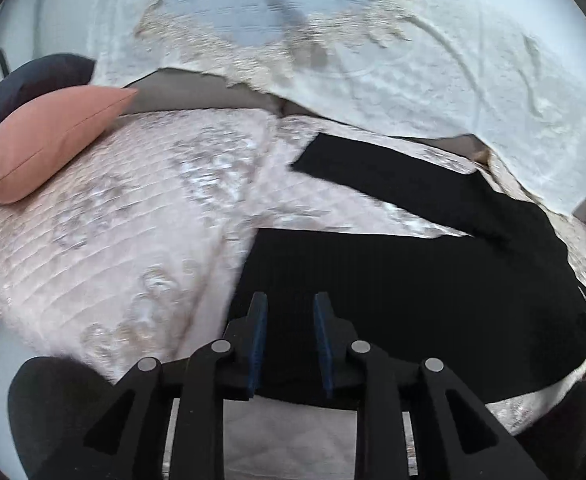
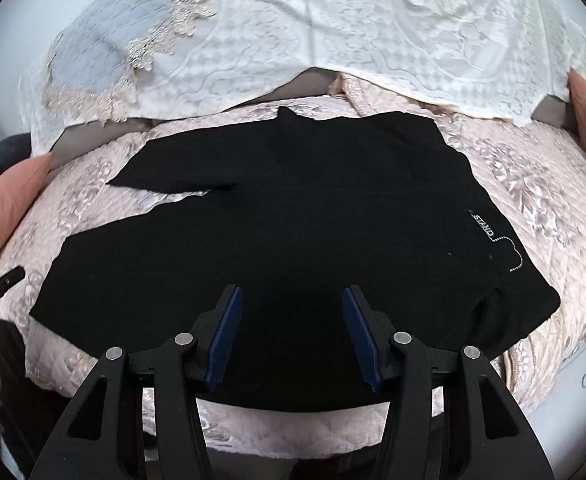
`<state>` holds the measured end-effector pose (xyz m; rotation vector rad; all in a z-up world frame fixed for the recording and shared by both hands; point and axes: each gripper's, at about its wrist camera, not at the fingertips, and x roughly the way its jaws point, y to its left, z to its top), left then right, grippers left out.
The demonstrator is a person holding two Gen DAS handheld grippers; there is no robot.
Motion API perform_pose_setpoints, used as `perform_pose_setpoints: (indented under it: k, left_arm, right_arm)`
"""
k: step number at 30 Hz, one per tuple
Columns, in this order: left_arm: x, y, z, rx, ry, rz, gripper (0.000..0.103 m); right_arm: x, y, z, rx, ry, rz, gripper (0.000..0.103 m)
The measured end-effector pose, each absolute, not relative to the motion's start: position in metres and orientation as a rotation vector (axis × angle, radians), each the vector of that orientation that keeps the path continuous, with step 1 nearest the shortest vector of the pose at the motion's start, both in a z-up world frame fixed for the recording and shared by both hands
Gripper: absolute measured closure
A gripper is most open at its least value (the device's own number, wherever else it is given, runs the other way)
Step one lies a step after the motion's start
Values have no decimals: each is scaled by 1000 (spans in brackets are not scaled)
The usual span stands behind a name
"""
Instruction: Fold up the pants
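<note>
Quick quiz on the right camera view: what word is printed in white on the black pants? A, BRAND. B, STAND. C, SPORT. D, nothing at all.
B: the black pants, spread on the pink quilted cover, carry a small white label reading STAND near their right edge.

Both wrist views look down from close above, sharing the black pants (image 2: 293,220) on the quilted bed (image 2: 533,184).
</note>
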<state>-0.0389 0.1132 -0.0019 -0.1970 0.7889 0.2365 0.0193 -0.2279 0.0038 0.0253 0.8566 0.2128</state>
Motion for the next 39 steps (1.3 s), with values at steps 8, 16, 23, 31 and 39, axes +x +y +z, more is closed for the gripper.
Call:
perform_pose_setpoints:
  k: [8,16,23,31,39]
  left_arm:
    - [-21,75,2,-169,810,132,77]
    - [-5,51,13,-112,802,67,77]
    - [17,42,17,-62,798,39,77]
    - [40,38,22,-32,793,17,77]
    - [78,40,22,-24,792,-55,71]
  right_arm:
    - [17,-212,7,0,866,267,50]
    - [25,-204,8,-37,862,312,50]
    - [47,-211,11,-49,860,308,50]
    - [73,-219,13,-76,860,304,50]
    - [109,-226,13,-93,865,326,50]
